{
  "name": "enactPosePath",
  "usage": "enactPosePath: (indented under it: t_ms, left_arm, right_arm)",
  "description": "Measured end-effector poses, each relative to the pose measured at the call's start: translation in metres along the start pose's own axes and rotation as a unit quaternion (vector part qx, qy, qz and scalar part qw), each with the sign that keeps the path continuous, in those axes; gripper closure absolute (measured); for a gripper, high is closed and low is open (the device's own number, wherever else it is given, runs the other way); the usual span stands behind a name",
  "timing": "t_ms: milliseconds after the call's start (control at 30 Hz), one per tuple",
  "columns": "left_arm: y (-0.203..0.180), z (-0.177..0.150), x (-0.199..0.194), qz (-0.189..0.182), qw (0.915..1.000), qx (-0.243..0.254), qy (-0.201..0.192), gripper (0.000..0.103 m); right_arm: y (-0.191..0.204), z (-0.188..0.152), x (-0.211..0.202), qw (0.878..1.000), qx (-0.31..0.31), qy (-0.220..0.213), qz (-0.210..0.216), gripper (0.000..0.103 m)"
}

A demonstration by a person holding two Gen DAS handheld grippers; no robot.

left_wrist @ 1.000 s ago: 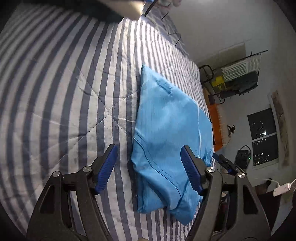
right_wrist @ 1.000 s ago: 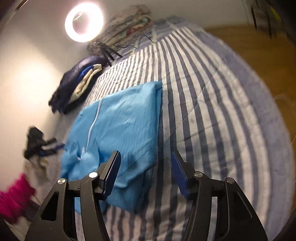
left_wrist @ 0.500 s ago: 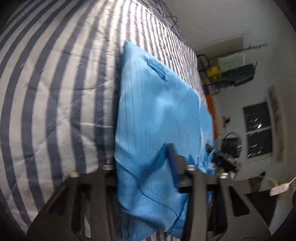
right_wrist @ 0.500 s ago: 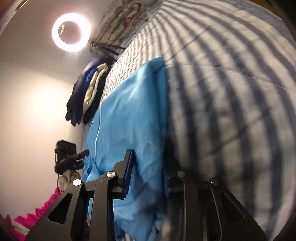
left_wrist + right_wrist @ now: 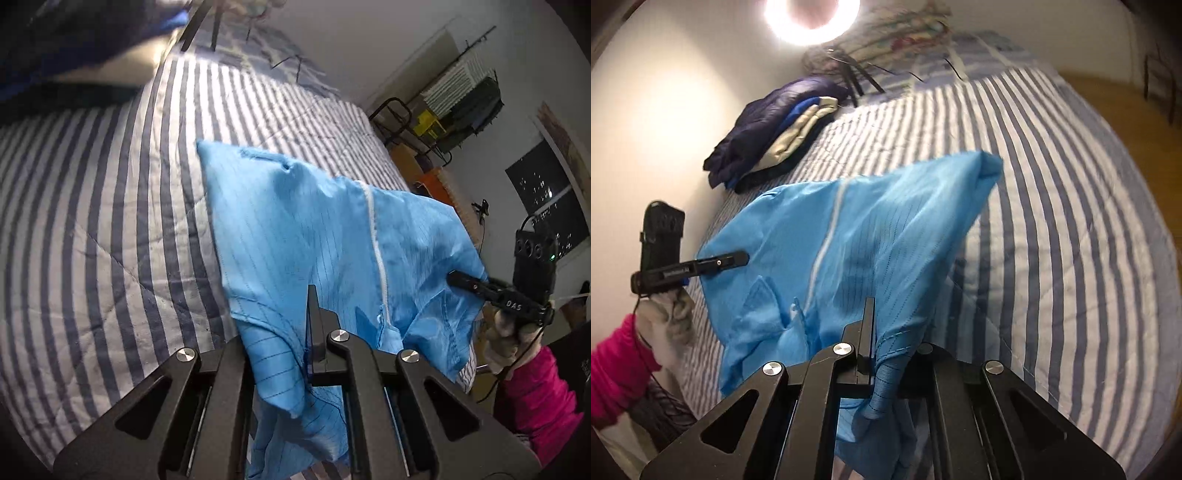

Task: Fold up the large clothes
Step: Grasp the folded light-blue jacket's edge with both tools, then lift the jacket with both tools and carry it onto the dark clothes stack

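Left gripper (image 5: 310, 332): my jaws, just closed, clamp the blue garment (image 5: 314, 229).
Right gripper (image 5: 871, 339): my jaws, just closed, clamp its hem.
Bed (image 5: 110, 221): beneath.

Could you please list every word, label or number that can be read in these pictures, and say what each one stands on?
"DAS": white letters on the side of the black right gripper, seen from the left wrist; the first letter is uncertain.
A pale label on the side of the black left gripper, seen from the right wrist: too blurred to read.
Nothing readable on the light blue zip-front garment or the blue-and-white striped quilt.
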State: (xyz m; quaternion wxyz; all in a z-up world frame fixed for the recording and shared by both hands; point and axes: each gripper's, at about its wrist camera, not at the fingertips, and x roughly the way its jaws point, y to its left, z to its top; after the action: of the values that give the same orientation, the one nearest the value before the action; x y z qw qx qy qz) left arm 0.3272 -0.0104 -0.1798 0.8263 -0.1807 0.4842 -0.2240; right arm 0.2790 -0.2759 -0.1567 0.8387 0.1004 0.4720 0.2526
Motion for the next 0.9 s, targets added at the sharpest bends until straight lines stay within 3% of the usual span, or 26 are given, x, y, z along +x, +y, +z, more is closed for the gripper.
enactPosePath:
  t_ms: [267,467,667,900]
  left_arm:
    - [-0.012,0.018,-0.046,0.017,0.9985,0.033,-0.041,0.1]
    - [-0.021,0.053,-0.085,0.052,0.9933,0.058,-0.086,0.1]
    - [-0.02,0.108,-0.124,0.099,0.9833,0.081,-0.13,0.1]
    - [0.001,0.181,-0.169,0.172,0.9633,0.093,-0.184,0.1]
  right_arm:
    - [0.043,0.024,-0.016,0.998,-0.046,-0.025,-0.026,0.1]
    - [0.076,0.059,-0.022,0.994,-0.079,-0.057,-0.042,0.1]
    - [0.112,0.113,-0.007,0.987,-0.12,-0.09,-0.052,0.1]
    - [0.148,0.186,0.021,0.979,-0.149,-0.132,-0.035,0.1]
